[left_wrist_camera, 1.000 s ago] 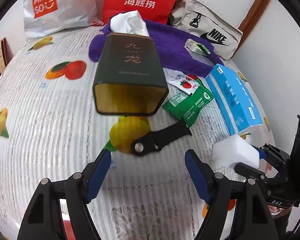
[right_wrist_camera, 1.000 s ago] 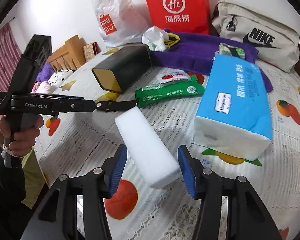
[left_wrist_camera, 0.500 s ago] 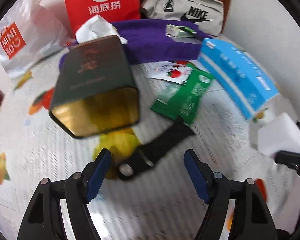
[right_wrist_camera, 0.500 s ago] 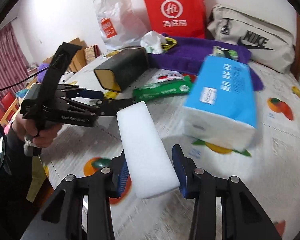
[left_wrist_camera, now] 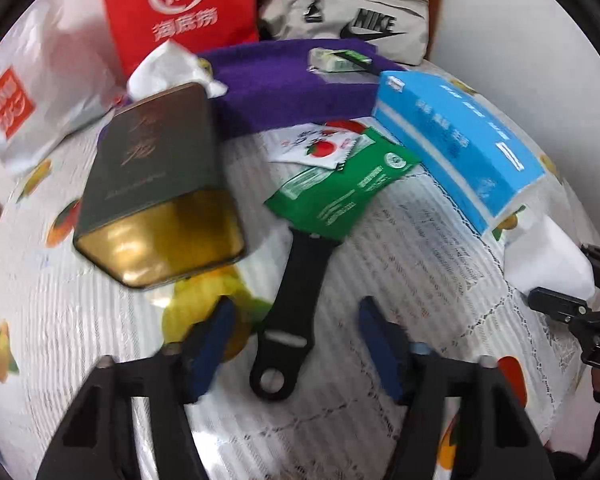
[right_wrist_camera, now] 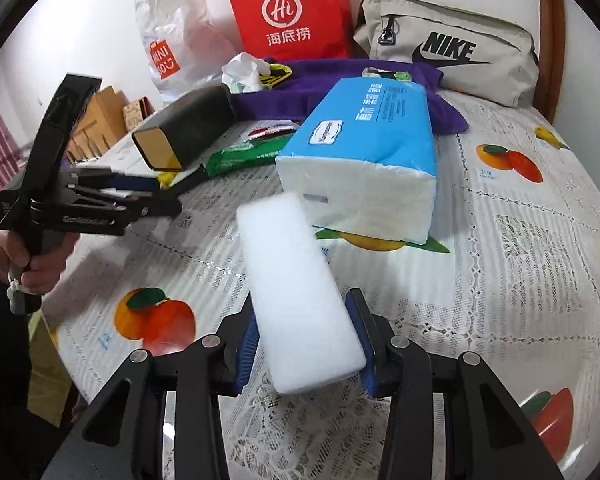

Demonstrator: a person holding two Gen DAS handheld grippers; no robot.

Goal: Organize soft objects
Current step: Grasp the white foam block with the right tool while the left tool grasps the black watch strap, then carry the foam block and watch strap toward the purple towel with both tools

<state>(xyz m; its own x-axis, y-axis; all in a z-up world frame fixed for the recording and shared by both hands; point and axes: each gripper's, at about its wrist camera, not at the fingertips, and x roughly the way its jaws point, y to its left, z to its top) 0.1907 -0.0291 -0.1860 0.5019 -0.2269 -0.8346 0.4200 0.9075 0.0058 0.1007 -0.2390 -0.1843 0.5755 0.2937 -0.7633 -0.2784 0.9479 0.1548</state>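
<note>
My right gripper (right_wrist_camera: 304,340) is shut on a white sponge block (right_wrist_camera: 296,292), held tilted above the tablecloth just in front of the blue tissue pack (right_wrist_camera: 368,152). The same sponge (left_wrist_camera: 548,256) shows at the right edge of the left wrist view. My left gripper (left_wrist_camera: 296,344) hangs over a black strap (left_wrist_camera: 288,312), whose looped end lies between the blue pads (left_wrist_camera: 212,340). Its jaws are closing, and a gap remains on both sides of the strap. From the right wrist camera, the left gripper (right_wrist_camera: 168,196) is at the left, in a person's hand.
A dark tin with a gold end (left_wrist_camera: 156,184) lies left of the strap. A green packet (left_wrist_camera: 340,192), a tomato sachet (left_wrist_camera: 320,148) and a purple towel (left_wrist_camera: 292,80) lie beyond. A red bag (left_wrist_camera: 180,12), a white bag (right_wrist_camera: 172,40) and a beige pouch (right_wrist_camera: 448,52) line the back.
The left gripper's jaws have narrowed and it has rolled and shifted, so the strap now lies between its fingers. The right gripper has carried the sponge closer to the blue tissue pack.
</note>
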